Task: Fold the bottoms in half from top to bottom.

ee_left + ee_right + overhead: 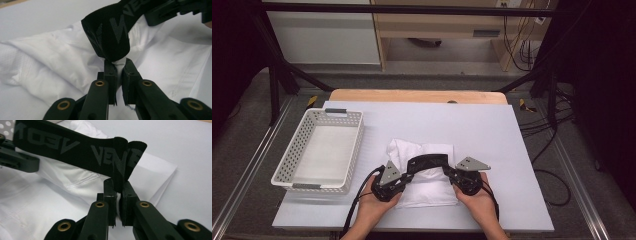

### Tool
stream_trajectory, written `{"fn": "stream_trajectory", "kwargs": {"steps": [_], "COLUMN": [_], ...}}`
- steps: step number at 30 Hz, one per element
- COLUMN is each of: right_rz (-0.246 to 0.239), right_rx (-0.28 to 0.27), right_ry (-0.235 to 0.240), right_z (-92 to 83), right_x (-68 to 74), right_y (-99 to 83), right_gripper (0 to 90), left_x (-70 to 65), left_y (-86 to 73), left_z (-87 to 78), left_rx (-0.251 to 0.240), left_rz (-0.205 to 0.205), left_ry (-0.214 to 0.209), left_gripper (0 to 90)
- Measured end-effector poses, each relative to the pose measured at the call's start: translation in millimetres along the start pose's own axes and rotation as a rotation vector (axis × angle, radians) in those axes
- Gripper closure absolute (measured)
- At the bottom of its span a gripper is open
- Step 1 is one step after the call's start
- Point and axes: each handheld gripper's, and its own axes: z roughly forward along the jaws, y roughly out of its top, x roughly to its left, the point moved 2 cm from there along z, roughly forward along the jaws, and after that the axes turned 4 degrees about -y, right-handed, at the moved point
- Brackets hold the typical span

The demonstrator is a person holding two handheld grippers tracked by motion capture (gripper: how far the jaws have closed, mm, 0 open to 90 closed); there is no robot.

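Left gripper (406, 172): jaws nearly together, pinching the left end of the black waistband (428, 161) plus a fold of white fabric. Right gripper (451, 174): jaws likewise narrow, clamping the right end of the waistband where it is doubling over.

Waistband: hanging as a shallow arch betw. the two grippers, raised a little above the cloth, bearing grey lettering.

White garment (422, 187): attached to the waistband, lying folded on the worktop (492, 130) near the front edge, about centre; both grippers are sitting over its front half, hands (374, 202) coming in from the front edge.

White perforated basket (319, 150): standing at the left edge of the worktop, beside the garment, apart from it; nothing is standing betw. basket and garment.

Beyond: wooden strip (417, 95) along the far edge; black frame posts and cables (547, 130) off the right side.

View notes:
- Left gripper view: waistband (110, 32) end bunching right above the jaws, white cloth (50, 62) wedged betw. them; right gripper (175, 10) at top right.
- Right gripper view: lettering on the waistband (75, 147) legible in part, doubled end (122, 162) dropping into the jaws; garment's folded corner (160, 175) lying flat on the worktop.
- High view: basket placement and hands.
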Motion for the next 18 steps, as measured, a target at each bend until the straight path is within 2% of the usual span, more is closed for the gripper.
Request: {"fn": "stream_trajectory", "kwargs": {"steps": [1, 2, 4, 6, 10, 14, 18], "right_rz": [0.000, -0.029, -0.036, -0.031, -0.021, -0.007, -0.015], "right_rx": [0.000, 0.011, 0.015, 0.023, 0.021, 0.027, 0.028], "right_ry": [0.000, 0.000, -0.004, 0.004, 0.012, 0.023, 0.031], "right_z": [0.0, 0.4, 1.2, 2.2, -1.6, -2.6, -4.6], "right_x": [0.0, 3.0, 3.7, 3.3, 2.8, 3.2, 5.9], "right_y": [0.0, -1.4, -2.4, -4.2, -4.8, -6.6, -6.3], "right_gripper": [85.0, 84.1, 83.6, 82.5, 79.5, 74.4, 69.2], "left_x": [1.6, 3.0, 5.2, 6.5, 6.5, 6.0, 3.3], "left_y": [-0.8, -1.5, -2.8, -3.8, -5.5, -4.9, -7.0], "left_z": [-0.8, -0.7, -1.1, -2.3, -2.0, -4.8, -8.2], "left_rx": [0.002, 0.010, 0.021, 0.020, 0.044, 0.035, 0.024], "left_rz": [-0.009, -0.009, -0.013, -0.026, -0.031, -0.044, -0.052], "left_ry": [-0.006, -0.016, -0.018, -0.028, -0.014, -0.017, -0.031], "left_gripper": [84.0, 82.8, 82.2, 81.4, 79.2, 77.1, 73.8]}}
